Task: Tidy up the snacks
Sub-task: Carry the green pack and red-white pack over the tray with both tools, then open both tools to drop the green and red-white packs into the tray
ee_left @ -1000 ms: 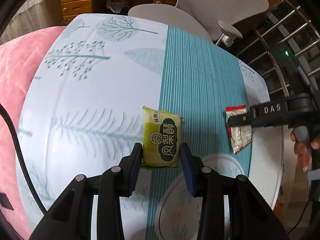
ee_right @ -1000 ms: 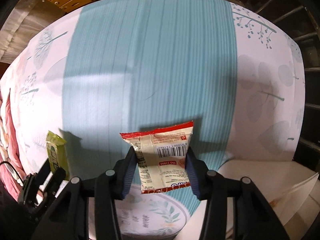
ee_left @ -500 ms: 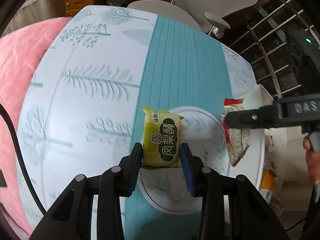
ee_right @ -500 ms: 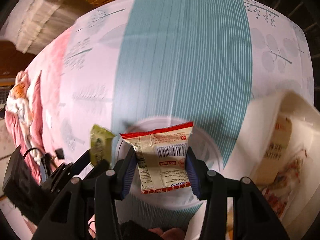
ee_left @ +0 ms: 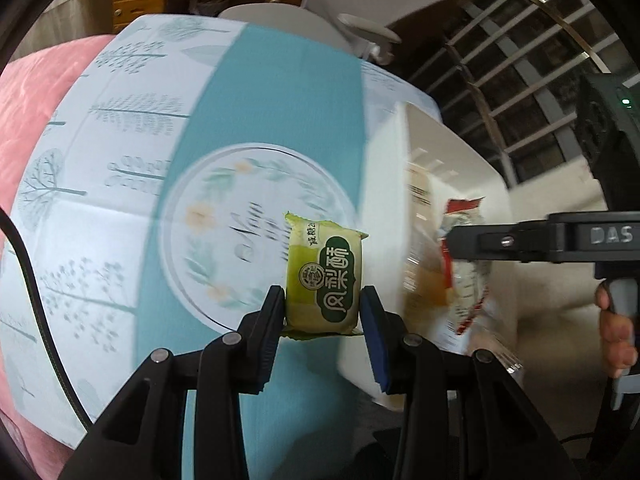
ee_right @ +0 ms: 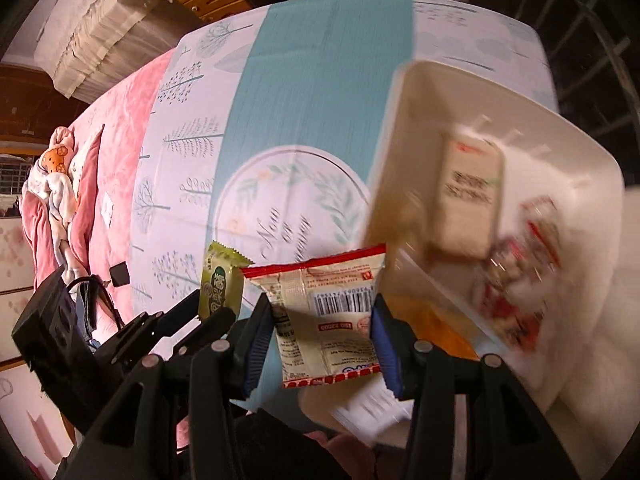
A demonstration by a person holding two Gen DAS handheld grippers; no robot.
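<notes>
both packets are in hand and off the desk (ee_left: pixel 280 92) — the left gripper (ee_left: pixel 323 312) is clamped on the green pastry packet (ee_left: pixel 325 280), the right gripper (ee_right: pixel 322 328) on the red-edged snack packet (ee_right: pixel 326 312). beyond them the white bin (ee_right: pixel 400 128) already holds several snacks — by my judgement only these two drops remain.

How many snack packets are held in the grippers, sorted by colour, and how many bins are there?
Green packet: 1, the green snack packet in the left gripper.
White and red packet: 1, the white-and-red snack packet in the right gripper.
White bin: 1, the white bin; its contents are too blurred to count.
Total: 3.
</notes>
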